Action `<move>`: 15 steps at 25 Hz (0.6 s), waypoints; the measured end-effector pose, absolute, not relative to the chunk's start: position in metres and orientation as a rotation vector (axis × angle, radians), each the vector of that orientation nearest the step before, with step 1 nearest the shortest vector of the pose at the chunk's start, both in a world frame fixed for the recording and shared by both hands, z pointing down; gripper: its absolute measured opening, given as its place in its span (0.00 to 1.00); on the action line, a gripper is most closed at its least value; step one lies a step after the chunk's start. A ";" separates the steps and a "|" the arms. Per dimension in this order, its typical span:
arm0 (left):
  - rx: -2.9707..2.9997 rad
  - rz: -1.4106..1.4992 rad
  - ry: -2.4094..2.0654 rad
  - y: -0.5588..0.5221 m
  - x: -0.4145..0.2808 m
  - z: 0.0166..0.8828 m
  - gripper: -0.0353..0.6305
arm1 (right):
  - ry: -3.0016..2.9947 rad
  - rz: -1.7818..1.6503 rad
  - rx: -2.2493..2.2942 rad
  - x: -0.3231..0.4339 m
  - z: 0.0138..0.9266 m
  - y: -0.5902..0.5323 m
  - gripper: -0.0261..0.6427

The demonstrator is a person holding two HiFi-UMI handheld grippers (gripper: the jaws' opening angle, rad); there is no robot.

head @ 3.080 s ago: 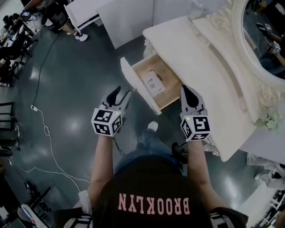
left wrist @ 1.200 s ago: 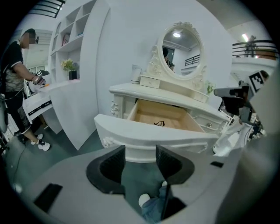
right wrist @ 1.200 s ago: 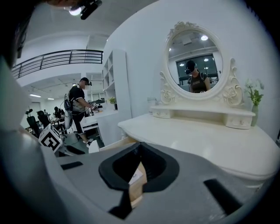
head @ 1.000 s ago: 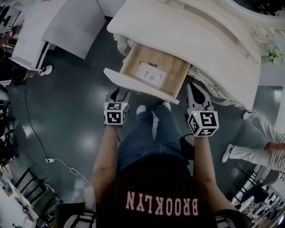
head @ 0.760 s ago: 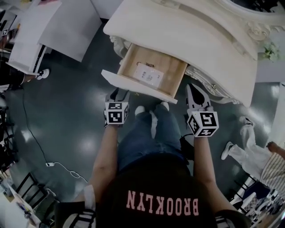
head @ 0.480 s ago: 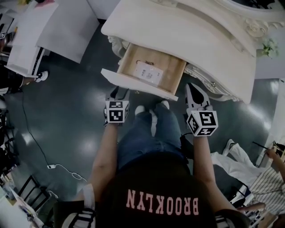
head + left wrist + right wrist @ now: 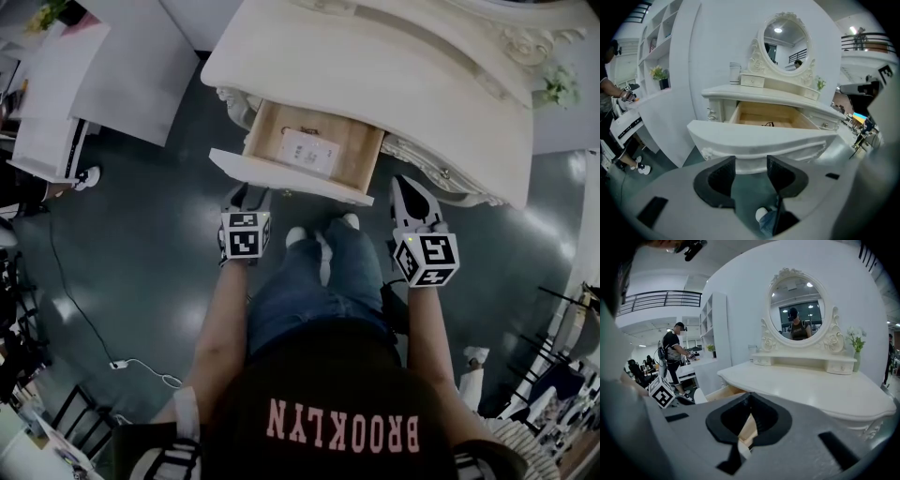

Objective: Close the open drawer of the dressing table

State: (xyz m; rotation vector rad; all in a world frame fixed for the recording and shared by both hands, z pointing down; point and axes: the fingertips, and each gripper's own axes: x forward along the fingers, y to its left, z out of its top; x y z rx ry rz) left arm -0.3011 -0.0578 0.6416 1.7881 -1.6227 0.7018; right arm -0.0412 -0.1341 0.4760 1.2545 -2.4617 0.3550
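Dressing table (image 7: pixel 422 84), one, ahead of both jaws; now faced square-on, where three seconds back it sat skewed. Drawer (image 7: pixel 291 176), one, still pulled out, front panel just ahead of left gripper (image 7: pixel 246 199), apparently not touching. Judgement: lined up for push, closing not begun. Grippers, two: left jaws spread, empty; right gripper (image 7: pixel 410 192) jaws pressed together, empty, near drawer's right end. White card (image 7: pixel 309 150), one, inside drawer.

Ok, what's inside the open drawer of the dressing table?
A white card lies on the wooden drawer floor, a small dark item behind it. The tabletop covers the rear.
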 end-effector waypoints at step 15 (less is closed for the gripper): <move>1.755 0.730 -1.649 -0.097 -0.299 0.641 0.35 | -2.431 0.383 1.309 -0.019 0.480 -0.147 0.03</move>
